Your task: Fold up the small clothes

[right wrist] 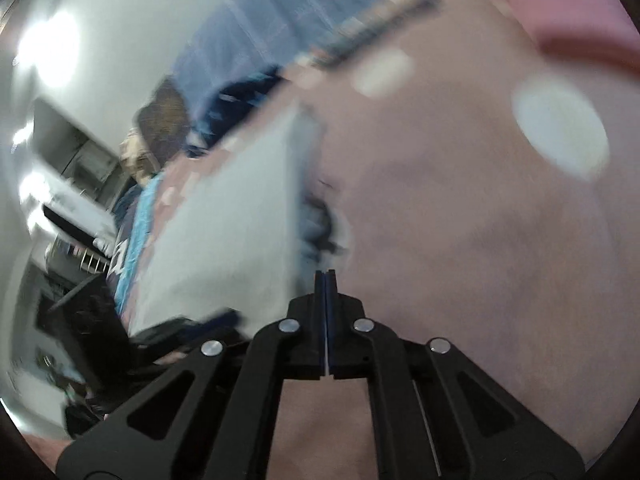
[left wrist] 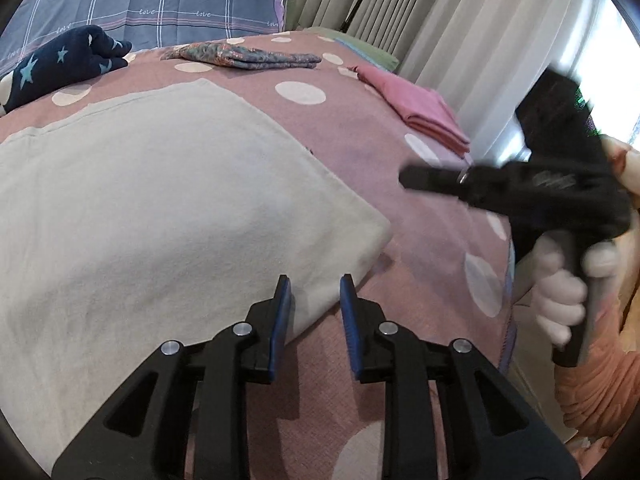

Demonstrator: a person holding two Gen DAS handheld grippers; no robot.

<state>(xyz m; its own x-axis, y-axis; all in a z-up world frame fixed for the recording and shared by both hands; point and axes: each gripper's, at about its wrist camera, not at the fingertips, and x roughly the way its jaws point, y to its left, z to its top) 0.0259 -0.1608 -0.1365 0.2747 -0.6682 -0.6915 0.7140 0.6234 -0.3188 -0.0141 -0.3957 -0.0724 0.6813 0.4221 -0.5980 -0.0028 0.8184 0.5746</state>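
A pale grey garment [left wrist: 160,208] lies folded flat on the pink dotted bedspread [left wrist: 424,216]. My left gripper [left wrist: 314,286] is open and empty, its blue pads just above the garment's near right edge. My right gripper [left wrist: 404,178] is held above the bedspread to the right of the garment, in a gloved hand. In the blurred right wrist view it [right wrist: 326,276] is shut with nothing visible between the pads, and the grey garment [right wrist: 240,216] lies to its left.
A folded pink garment [left wrist: 424,112] lies at the bed's right edge. A patterned folded cloth [left wrist: 244,54] and a navy star garment [left wrist: 64,64] lie at the far side before a blue plaid pillow [left wrist: 152,0]. Curtains [left wrist: 460,32] hang on the right.
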